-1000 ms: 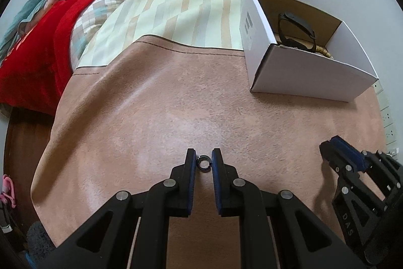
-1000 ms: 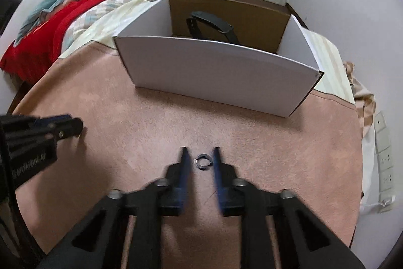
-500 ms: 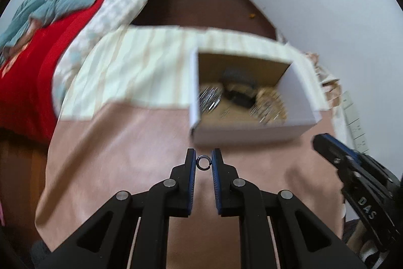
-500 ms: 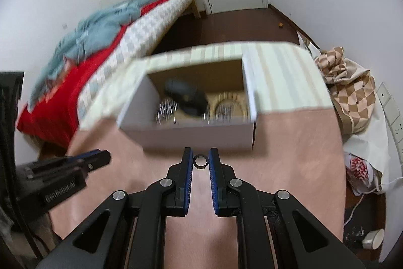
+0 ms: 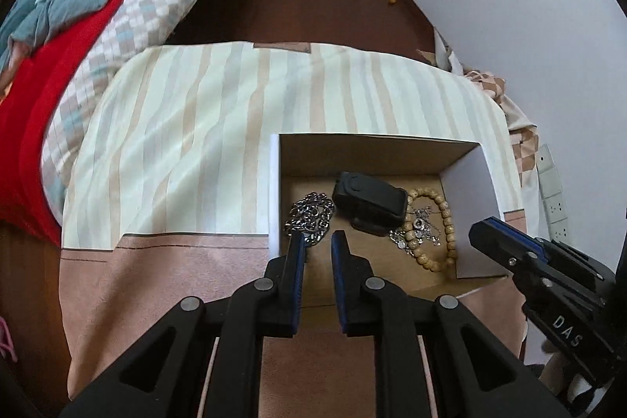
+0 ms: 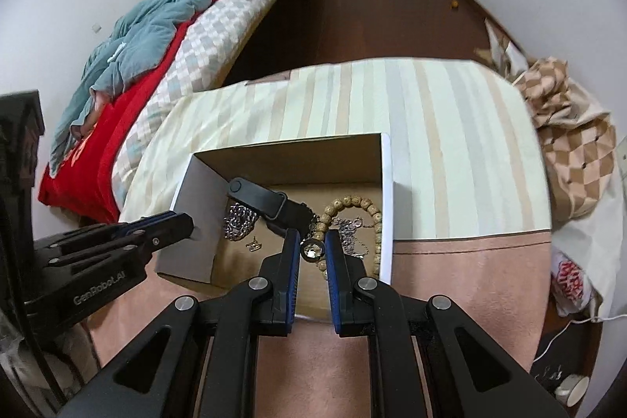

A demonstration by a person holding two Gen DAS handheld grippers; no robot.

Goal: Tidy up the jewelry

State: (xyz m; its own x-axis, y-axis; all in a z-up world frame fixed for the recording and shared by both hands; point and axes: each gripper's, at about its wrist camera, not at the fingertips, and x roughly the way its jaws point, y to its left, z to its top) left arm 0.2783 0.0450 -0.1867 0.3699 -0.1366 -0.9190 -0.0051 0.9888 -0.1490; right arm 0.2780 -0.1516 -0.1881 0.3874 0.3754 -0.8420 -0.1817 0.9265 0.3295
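Note:
An open white cardboard box point(image 5: 470, 179) point(image 6: 196, 190) stands on the table and holds a black watch band point(image 5: 368, 200) point(image 6: 266, 200), a silver chain point(image 5: 309, 214) point(image 6: 237, 222), a wooden bead bracelet point(image 5: 441, 218) point(image 6: 354, 204) and a silver necklace point(image 5: 417, 226). My left gripper point(image 5: 316, 241) hovers above the box's near left part, jaws slightly apart, nothing between them. My right gripper point(image 6: 312, 248) is shut on a small ring point(image 6: 312, 249) and holds it above the box.
The table has a pink cloth point(image 5: 176, 285) and a striped cloth point(image 5: 219, 128). A bed with red and teal bedding point(image 5: 66, 6) lies at left. A checkered cloth point(image 6: 572, 151) and wall sockets point(image 5: 552, 194) are at right.
Both grippers rose and moved forward over the box, each with a ring. The ring between my left fingers is gone from them now; the right still holds its ring.

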